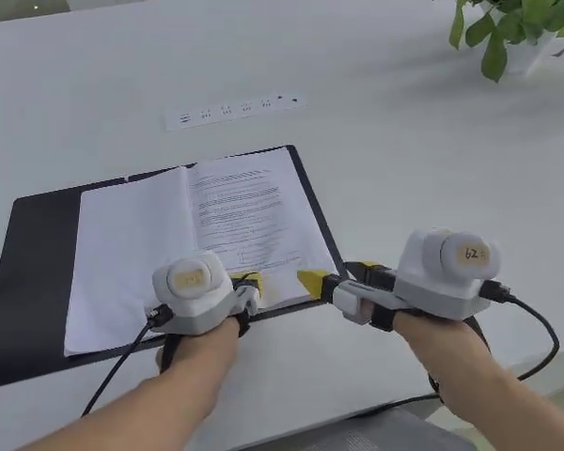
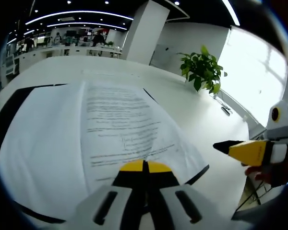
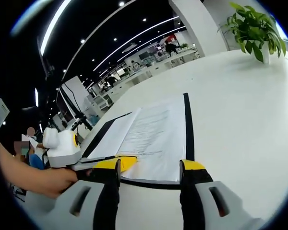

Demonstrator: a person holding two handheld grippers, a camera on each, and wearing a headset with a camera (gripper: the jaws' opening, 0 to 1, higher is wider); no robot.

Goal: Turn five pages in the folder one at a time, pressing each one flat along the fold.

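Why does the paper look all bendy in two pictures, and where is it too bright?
Left gripper view: the fisheye lens bulges the page, and the window is washed out white. Right gripper view: the table edge curves and a ceiling light stretches into a streak. Head view: lines stay straight and the light is soft and even, but the print is too small to read.
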